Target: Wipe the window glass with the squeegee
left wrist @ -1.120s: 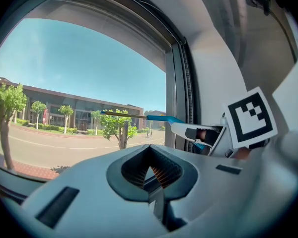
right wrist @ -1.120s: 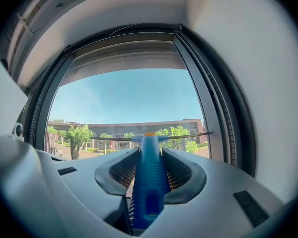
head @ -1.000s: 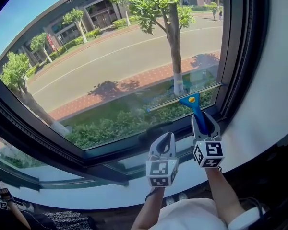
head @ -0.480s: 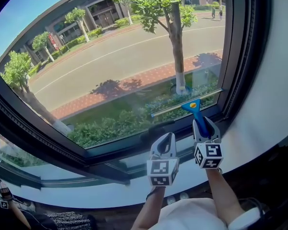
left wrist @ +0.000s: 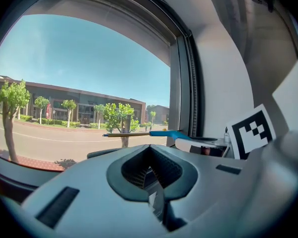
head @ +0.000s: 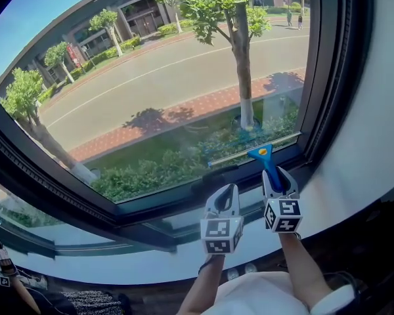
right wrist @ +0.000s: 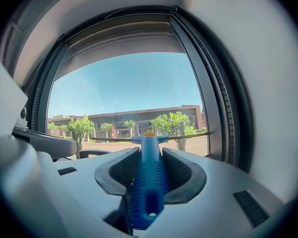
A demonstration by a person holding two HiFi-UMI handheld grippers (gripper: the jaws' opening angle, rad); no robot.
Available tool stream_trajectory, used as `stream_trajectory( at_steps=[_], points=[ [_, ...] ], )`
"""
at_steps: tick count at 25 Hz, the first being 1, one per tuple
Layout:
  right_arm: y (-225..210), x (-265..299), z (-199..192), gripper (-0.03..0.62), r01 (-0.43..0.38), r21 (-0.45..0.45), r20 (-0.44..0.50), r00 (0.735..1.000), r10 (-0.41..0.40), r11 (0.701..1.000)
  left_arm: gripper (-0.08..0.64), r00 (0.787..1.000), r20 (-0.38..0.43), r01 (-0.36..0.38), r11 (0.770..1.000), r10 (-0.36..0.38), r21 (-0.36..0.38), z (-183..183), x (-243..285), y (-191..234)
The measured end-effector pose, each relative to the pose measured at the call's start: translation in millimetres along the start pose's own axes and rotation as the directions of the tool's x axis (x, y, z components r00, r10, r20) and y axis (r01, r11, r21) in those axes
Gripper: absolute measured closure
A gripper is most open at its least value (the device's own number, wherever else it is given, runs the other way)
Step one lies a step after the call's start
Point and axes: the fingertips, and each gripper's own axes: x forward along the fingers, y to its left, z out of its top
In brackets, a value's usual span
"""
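Note:
The blue-handled squeegee [head: 268, 163] rests against the window glass [head: 164, 90], its blade [head: 249, 152] low on the pane just above the bottom frame. My right gripper [head: 278, 178] is shut on the blue handle [right wrist: 148, 175]; in the right gripper view the blade [right wrist: 179, 137] runs crosswise ahead of the jaws. To the left and slightly lower, my left gripper [head: 228, 195] is shut with nothing in it, off the glass. From the left gripper view, where that gripper [left wrist: 150, 175] fills the foreground, the squeegee [left wrist: 170, 134] shows sideways in front of the pane.
The black window frame [head: 325, 77] borders the pane on the right and along the bottom [head: 151, 205]. A dark latch [head: 213, 176] sits on the lower frame. A white sill [head: 144, 264] lies below, a white wall [head: 381, 104] at right. Street and trees lie outside.
My right gripper has drawn the squeegee down the glass, from mid-lower pane to just above the bottom frame. The left gripper has stayed in place.

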Motion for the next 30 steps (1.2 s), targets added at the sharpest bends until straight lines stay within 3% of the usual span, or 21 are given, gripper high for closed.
stream_trajectory(
  at_steps=[9,20,26,30],
  points=[
    [-3,1,-22,0.443,0.005,0.010,-0.062,0.998,-0.005,1.000,0.566,0.999,-0.035,0.002,1.000,-0.003,-0.011,-12,3,1],
    [3,-11,-14,0.443,-0.007,0.003,-0.042,0.999,0.007,1.000,0.566,1.000,-0.019,0.001,1.000,-0.001,-0.021,-9,2,4],
    [21,-36,40,0.443,-0.039,-0.011,0.100,0.994,0.040,0.999,0.566,0.998,0.055,-0.015,1.000,0.016,-0.024,17,-7,8],
    [33,-51,106,0.443,-0.052,-0.016,0.265,0.963,0.055,0.999,0.566,0.984,0.174,-0.033,0.999,0.034,-0.008,66,-22,11]
  ],
)
